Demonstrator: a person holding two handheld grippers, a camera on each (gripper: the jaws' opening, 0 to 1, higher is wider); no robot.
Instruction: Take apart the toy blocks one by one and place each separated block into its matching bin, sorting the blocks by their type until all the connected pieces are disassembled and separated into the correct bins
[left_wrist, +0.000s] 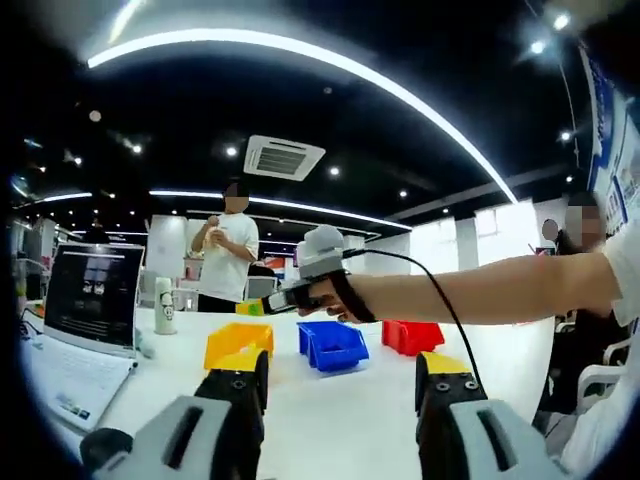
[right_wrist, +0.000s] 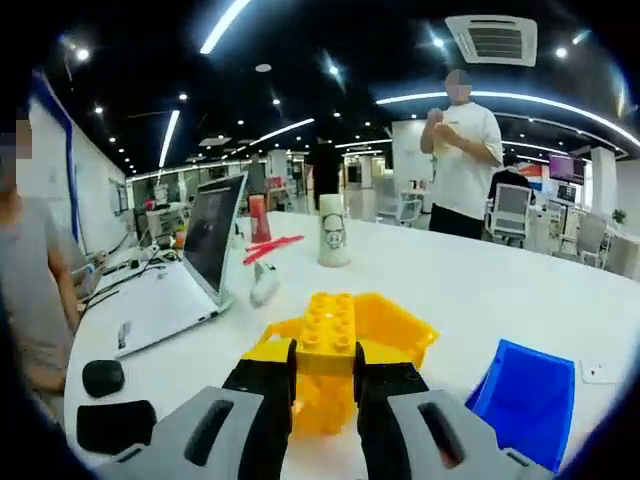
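Observation:
In the right gripper view, my right gripper (right_wrist: 325, 368) is shut on a yellow studded block (right_wrist: 330, 330), held just above the near side of the yellow bin (right_wrist: 400, 330). The blue bin (right_wrist: 530, 395) lies to the right. In the left gripper view, my left gripper (left_wrist: 340, 385) stands open above the white table with nothing between its jaws. Beyond it stand the yellow bin (left_wrist: 238, 340), the blue bin (left_wrist: 332, 345) and the red bin (left_wrist: 412, 336) in a row. The right gripper (left_wrist: 300, 292), on an outstretched arm from the right, hovers above the yellow bin.
An open laptop (left_wrist: 90, 300) sits at the table's left, also seen as the laptop (right_wrist: 215, 235). A white cup (right_wrist: 333, 230), a white mouse (right_wrist: 263, 285) and a black mouse (right_wrist: 103, 377) lie nearby. A person (right_wrist: 465, 150) stands at the far side.

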